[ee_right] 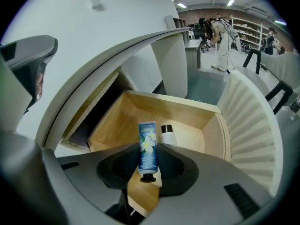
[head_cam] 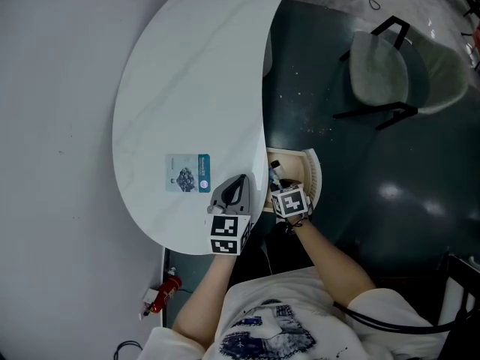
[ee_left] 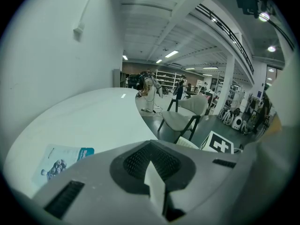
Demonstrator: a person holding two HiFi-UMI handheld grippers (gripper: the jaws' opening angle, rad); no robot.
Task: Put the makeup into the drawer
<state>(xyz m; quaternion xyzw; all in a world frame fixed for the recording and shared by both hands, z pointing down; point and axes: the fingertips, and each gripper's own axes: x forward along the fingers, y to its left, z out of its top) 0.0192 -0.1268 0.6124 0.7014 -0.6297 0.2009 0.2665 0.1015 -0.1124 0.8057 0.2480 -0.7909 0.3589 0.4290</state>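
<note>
A blue makeup tube (ee_right: 147, 146) with a white flower print stands between the jaws of my right gripper (ee_right: 148, 168), which is shut on it, cap end toward the camera. That gripper (head_cam: 281, 186) hangs over the open wooden drawer (ee_right: 168, 104) under the table's right edge (head_cam: 313, 172). A small white bottle (ee_right: 167, 135) with a dark cap lies on the drawer floor just beyond the tube. My left gripper (head_cam: 237, 183) rests over the white table near its front edge, shut with nothing in it (ee_left: 157, 175).
A teal and white packet (head_cam: 187, 172) lies flat on the white curved table (head_cam: 195, 81), just left of the left gripper (ee_left: 61, 158). A grey chair (head_cam: 382, 70) stands on the dark floor to the right. The ribbed white drawer front (ee_right: 253, 125) curves at the right.
</note>
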